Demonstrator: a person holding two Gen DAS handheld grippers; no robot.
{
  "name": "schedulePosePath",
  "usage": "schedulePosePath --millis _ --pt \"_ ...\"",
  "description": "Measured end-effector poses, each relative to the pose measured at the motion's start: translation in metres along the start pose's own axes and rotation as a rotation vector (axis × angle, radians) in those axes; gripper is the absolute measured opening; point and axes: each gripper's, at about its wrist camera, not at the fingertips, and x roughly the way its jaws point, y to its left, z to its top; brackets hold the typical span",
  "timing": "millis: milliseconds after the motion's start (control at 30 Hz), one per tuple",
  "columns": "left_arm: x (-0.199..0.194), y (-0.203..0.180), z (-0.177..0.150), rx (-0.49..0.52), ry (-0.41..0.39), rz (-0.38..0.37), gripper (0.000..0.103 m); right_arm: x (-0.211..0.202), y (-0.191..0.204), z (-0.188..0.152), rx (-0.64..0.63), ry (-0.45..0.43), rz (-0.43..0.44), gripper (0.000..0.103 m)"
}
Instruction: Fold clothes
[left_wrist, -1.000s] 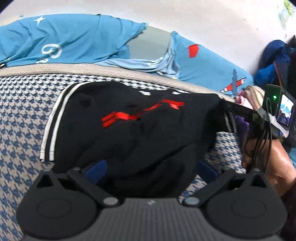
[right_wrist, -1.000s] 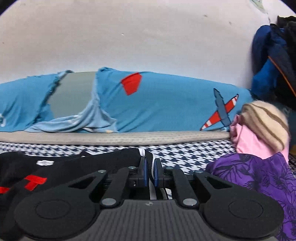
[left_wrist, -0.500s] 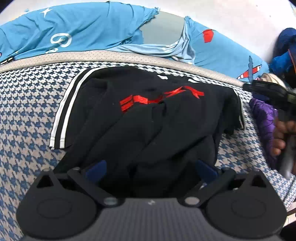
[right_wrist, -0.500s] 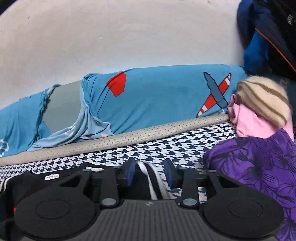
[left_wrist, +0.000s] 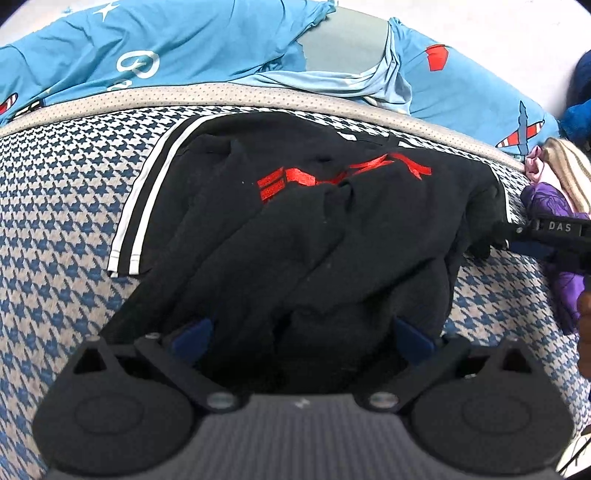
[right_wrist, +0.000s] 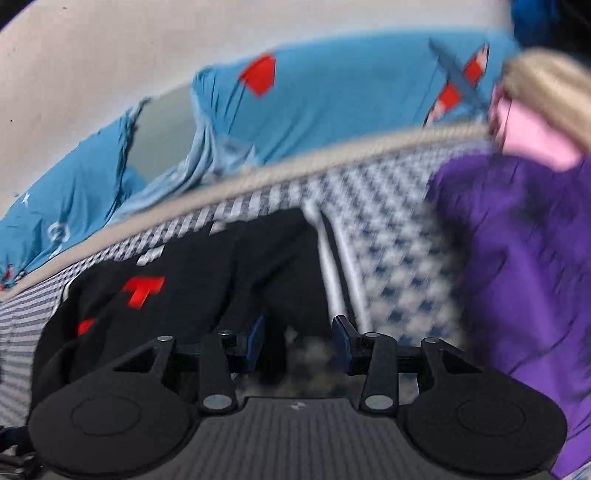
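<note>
Black left tool (left_wrist: 301, 334), blue pads (left_wrist: 192, 334), seemingly silver screws (left_wrist: 221, 399)

Right wrist view: smeared by motion blur
Purple garment (right_wrist: 517, 266): cut off at right edge
Black garment (left_wrist: 314, 236): near hem hidden behind left gripper (left_wrist: 301, 334)

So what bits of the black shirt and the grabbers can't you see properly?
- Left wrist view: the near hem of the black garment with red print is hidden behind the left gripper body.
- Left wrist view: the right gripper is cut off by the frame edge, so its opening is unclear there.
- Right wrist view: motion blur smears the purple floral cloth and the houndstooth cover.
</note>
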Motion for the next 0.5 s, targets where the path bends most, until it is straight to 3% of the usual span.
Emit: schedulePosePath --millis 300,433,467,500 --pt "0.003 0.000 0.000 0.000 0.012 0.003 0.103 0.019 0.007 -0.001 0.128 0.006 0.107 0.048" --pt "0.005 0.000 0.000 0.002 0.020 0.002 0.103 0.028 0.022 -0.002 0.076 -0.014 0.049 0.047" --pt "0.005 0.000 0.000 0.001 0.021 0.001 0.103 0.029 0.025 -0.003 0.063 -0.022 0.025 0.045" --pt "0.005 0.000 -0.001 0.000 0.021 -0.001 0.103 0.029 0.029 -0.003 0.043 -0.031 0.002 0.036"
